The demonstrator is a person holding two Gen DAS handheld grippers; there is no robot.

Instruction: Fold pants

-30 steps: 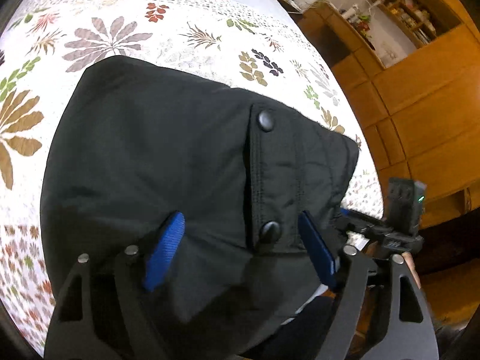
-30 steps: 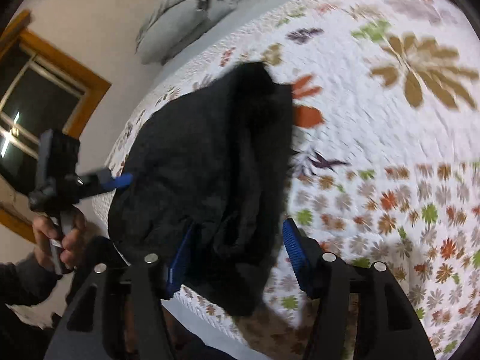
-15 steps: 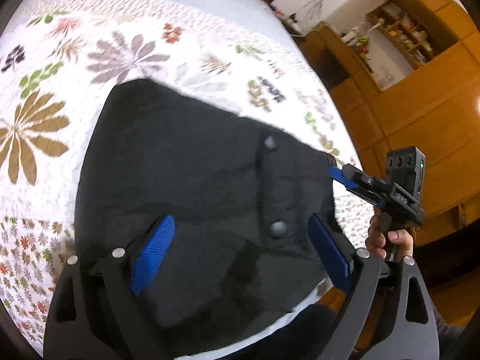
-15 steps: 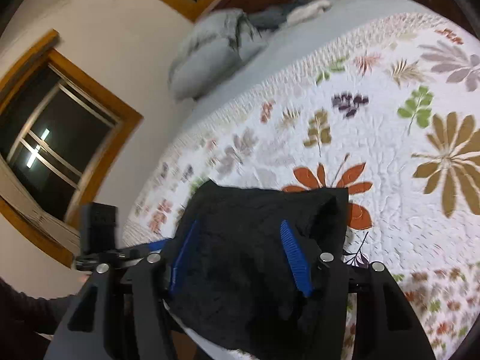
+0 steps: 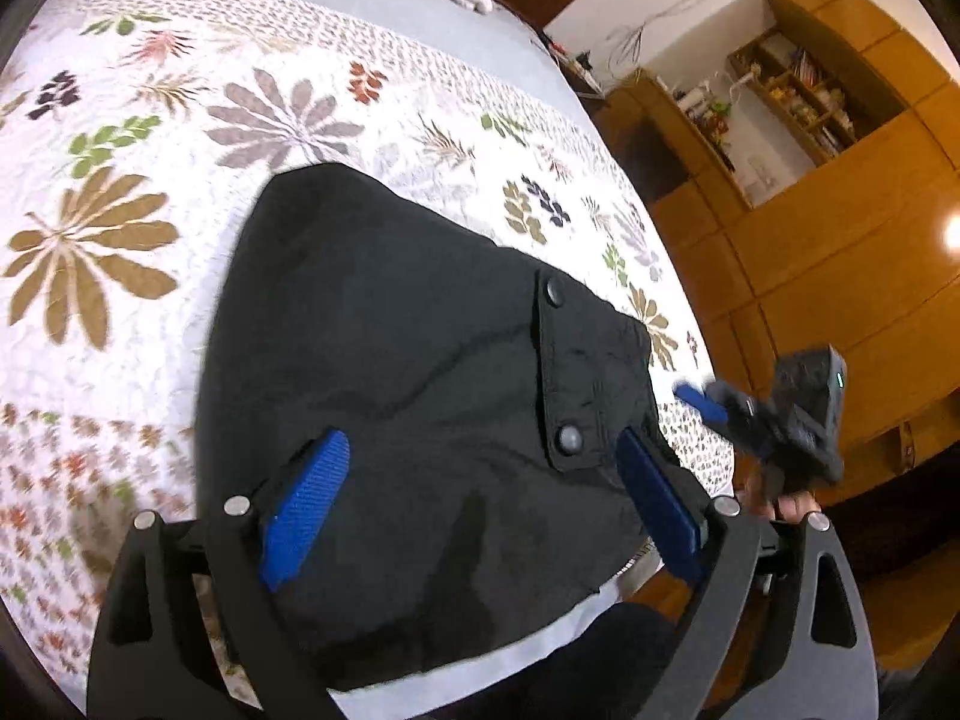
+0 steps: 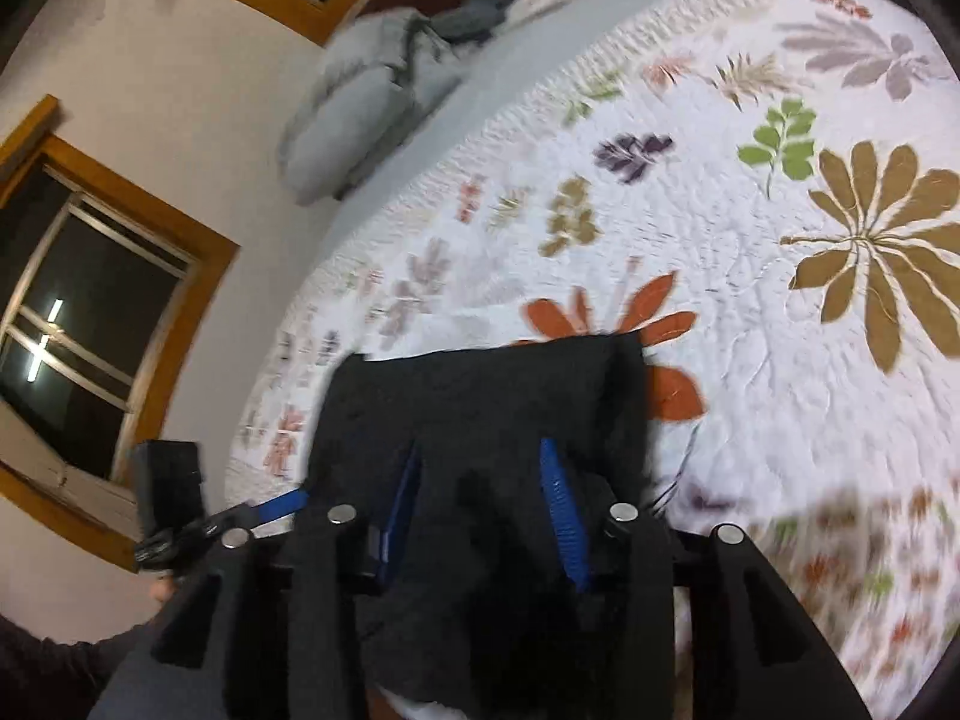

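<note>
The black pants (image 5: pixel 408 396) lay folded into a compact bundle on the floral quilt (image 5: pixel 120 312) of the bed, close to its near edge, with a flap bearing two snap buttons (image 5: pixel 567 437) towards the right-hand side.

The left hand-held gripper (image 5: pixel 480 498) hovered over the bundle with its blue pads (image 5: pixel 303 504) spread wide; the pads did not press on the cloth.

The right hand-held gripper (image 6: pixel 480 510) stood at the bundle's right end, its jaws having just been closing to a medium gap, with black fabric between the blue pads (image 6: pixel 561 510). Whether the pads pinched the cloth could not be told from the blurred view.

A grey pillow (image 6: pixel 360 114) lay at the far end of the bed.
</note>
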